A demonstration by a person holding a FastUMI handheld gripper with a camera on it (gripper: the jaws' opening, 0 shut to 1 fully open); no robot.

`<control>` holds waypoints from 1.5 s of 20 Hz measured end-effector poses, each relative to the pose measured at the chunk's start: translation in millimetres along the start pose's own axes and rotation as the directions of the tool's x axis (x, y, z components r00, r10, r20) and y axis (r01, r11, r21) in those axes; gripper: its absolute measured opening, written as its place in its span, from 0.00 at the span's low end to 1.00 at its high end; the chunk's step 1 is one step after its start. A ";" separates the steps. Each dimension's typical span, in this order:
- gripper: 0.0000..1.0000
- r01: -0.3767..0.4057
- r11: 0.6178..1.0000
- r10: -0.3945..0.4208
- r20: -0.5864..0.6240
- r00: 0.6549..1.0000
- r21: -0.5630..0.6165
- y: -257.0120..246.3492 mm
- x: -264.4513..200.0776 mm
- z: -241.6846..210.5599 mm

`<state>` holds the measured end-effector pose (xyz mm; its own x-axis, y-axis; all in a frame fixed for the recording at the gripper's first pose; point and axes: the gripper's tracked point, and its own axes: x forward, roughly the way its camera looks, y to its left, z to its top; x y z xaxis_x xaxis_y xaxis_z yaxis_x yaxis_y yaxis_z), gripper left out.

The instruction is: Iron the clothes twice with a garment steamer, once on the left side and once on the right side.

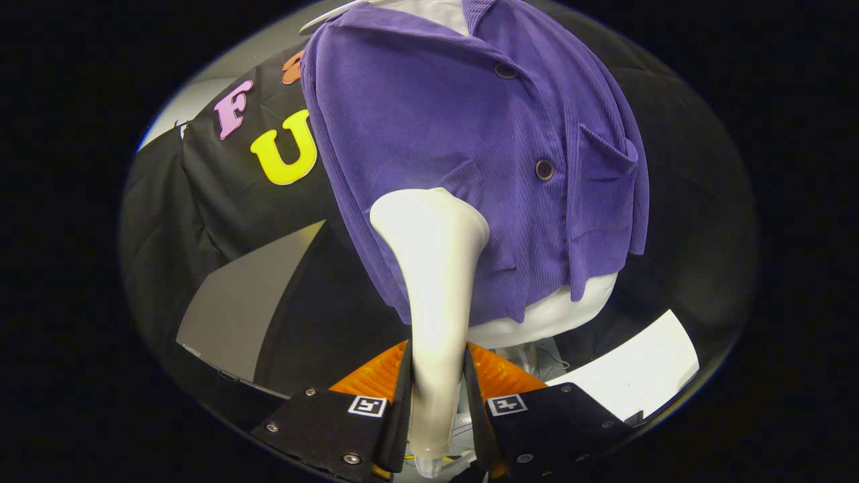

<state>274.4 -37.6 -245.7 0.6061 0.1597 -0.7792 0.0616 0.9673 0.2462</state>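
Purple ribbed corduroy jacket (470, 154), short and boxy, with dark round buttons (544, 170) and a patch chest pocket (604, 157), draped on a smooth white mannequin torso (557, 315) straight ahead of the hand-held gripper (437, 396). Clenched on the slim neck of a glossy white plastic garment steamer (433, 288), both fingers pressing its sides. Long axis of the steamer running forward from between the fingers, widening to a flared head that sits over the jacket's lower front, to the left of the button line; contact with the cloth likely, though hard to confirm. Jacket hem just beyond the head, collar far above it. Probably placed for a stroke along the left panel. Beside the torso base, a pale flat surface (644, 369).
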 end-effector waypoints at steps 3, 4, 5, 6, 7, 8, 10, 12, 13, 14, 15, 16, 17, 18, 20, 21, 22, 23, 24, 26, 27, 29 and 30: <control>0.40 0.017 1.000 -0.017 -0.050 0.999 -0.001 -3.6 13.9 -24.3; 0.40 0.021 1.000 -0.021 -0.067 0.998 -0.002 -3.9 18.3 -32.0; 0.40 0.025 1.000 -0.025 -0.082 0.996 0.000 -4.0 20.7 -40.4; 0.40 0.030 1.000 -0.029 -0.096 0.995 0.001 -4.8 23.2 -46.9; 0.40 0.036 0.999 -0.035 -0.111 0.993 0.003 -6.2 25.2 -55.5; 0.40 0.042 0.999 -0.041 -0.128 0.991 0.004 -8.0 27.8 -63.9; 0.40 0.055 0.998 -0.053 -0.164 0.985 0.009 -13.2 33.7 -82.4; 0.40 0.064 0.998 -0.060 -0.187 0.981 0.015 -14.2 35.1 -96.9; 0.40 0.066 0.998 -0.061 -0.194 0.979 0.019 -16.2 33.2 -106.2; 0.40 0.065 0.998 -0.059 -0.198 0.978 0.024 -15.7 28.9 -110.0; 0.40 0.063 0.997 -0.055 -0.192 0.980 0.040 -15.0 24.7 -111.0; 0.40 0.051 0.997 -0.040 -0.176 0.984 0.059 -11.1 19.1 -108.8; 0.40 0.037 0.996 -0.024 -0.161 0.987 0.079 -7.8 10.8 -105.8; 0.40 0.022 0.996 -0.009 -0.144 0.990 0.088 -4.2 0.6 -100.4; 0.40 0.008 0.996 0.000 -0.101 0.995 0.087 -3.0 -18.5 -89.0; 0.40 0.001 0.996 0.006 -0.078 0.997 0.086 -2.1 -31.8 -81.8; 0.40 -0.010 0.996 0.015 -0.054 0.998 0.090 -0.2 -45.3 -75.5; 0.40 -0.020 0.995 0.023 -0.032 0.999 0.093 0.7 -60.4 -68.6; 0.40 -0.033 0.994 0.033 0.004 0.999 0.106 2.4 -74.9 -58.7; 0.40 -0.079 0.988 0.069 0.079 0.994 0.132 8.3 -105.2 -35.5; 0.40 -0.098 0.985 0.081 0.119 0.989 0.139 8.7 -120.7 -23.4; 0.40 -0.116 0.984 0.090 0.185 0.979 0.135 6.8 -148.6 -0.2; 0.40 -0.123 0.983 0.091 0.220 0.971 0.135 6.4 -161.5 11.0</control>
<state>185.6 -59.4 -112.0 0.7688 0.2001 -0.6074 0.0928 0.9048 0.4156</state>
